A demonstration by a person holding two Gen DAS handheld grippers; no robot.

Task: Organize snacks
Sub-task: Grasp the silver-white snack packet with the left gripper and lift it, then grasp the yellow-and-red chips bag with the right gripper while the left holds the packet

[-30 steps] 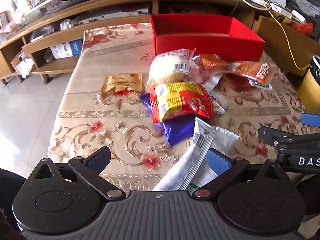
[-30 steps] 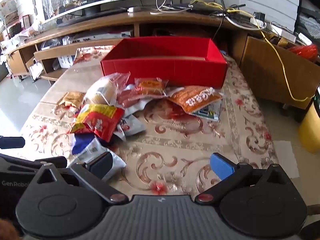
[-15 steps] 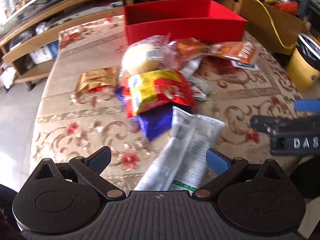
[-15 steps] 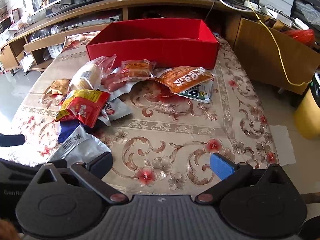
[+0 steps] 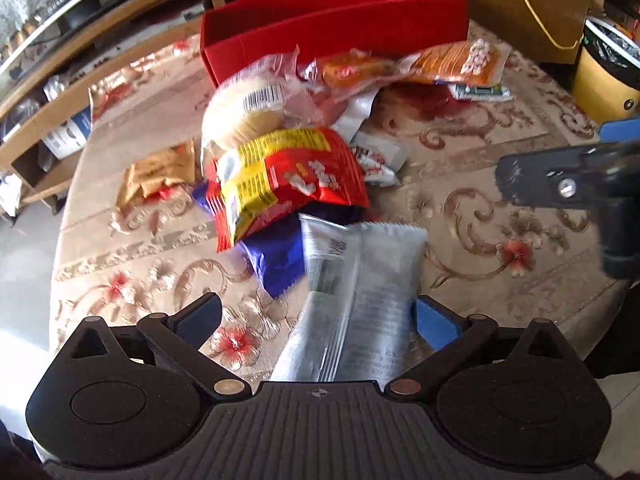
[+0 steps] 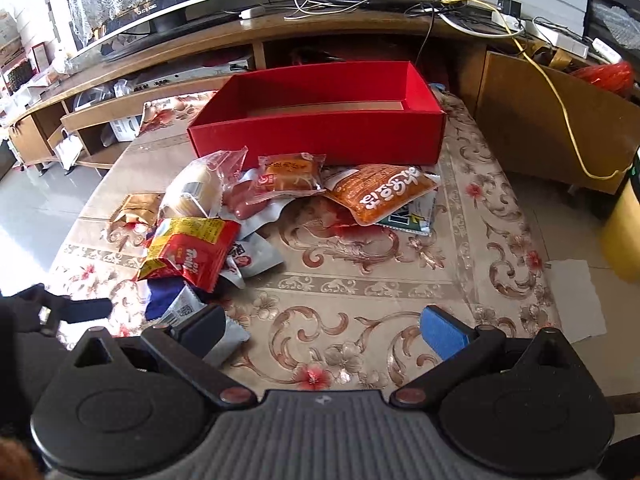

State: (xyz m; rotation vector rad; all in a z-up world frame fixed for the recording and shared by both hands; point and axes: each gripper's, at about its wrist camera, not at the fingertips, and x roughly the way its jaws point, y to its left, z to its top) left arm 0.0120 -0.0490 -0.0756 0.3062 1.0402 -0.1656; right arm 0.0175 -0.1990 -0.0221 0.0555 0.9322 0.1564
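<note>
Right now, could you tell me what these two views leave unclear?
- Silver packet: print motion-blurred, near end hidden under the left tool, left wrist view.
- Blue packet: mostly covered by the red-yellow packet.
- Red box: floor mostly hidden behind its front wall, right wrist view.

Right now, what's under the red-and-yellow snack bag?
Under the red-and-yellow snack bag a blue packet sticks out at its near edge, and a small white packet on its right. How far they reach beneath is covered.
</note>
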